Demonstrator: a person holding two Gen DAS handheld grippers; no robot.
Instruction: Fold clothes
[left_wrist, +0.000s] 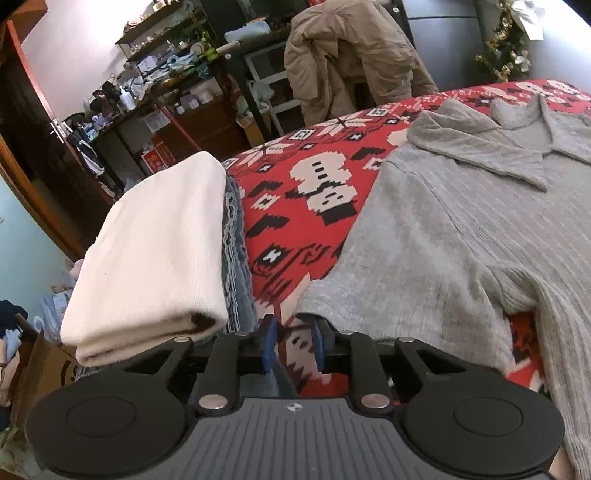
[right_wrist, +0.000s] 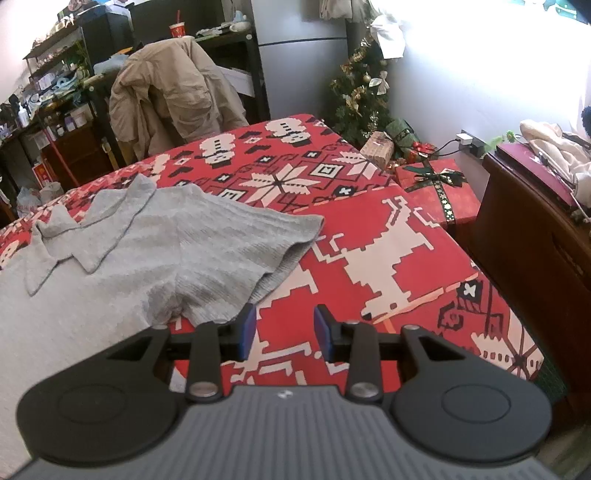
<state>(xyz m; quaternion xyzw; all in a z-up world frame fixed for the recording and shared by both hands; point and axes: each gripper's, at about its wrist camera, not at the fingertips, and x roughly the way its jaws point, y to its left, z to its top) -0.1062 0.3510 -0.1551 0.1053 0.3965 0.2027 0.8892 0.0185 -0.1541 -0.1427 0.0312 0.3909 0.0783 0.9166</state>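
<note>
Ribbed grey knit top spread flat on a red patterned bed cover.

The grey top (left_wrist: 461, 229) lies collar away; a folded cream stack (left_wrist: 155, 258) sits beside it. The left gripper (left_wrist: 293, 347) and right gripper (right_wrist: 284, 332) are both spread, holding nothing.

Left gripper (left_wrist: 293, 345), right gripper (right_wrist: 284, 330): black linkage arms, silver pivot screws, blue finger pads (right_wrist: 248, 328), ribbed grey housing, round black discs.

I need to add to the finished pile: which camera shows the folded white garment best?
The left wrist view: the folded white garment lies close and whole atop blue folded clothes, left of the open left gripper. The right wrist view does not show it.
</note>
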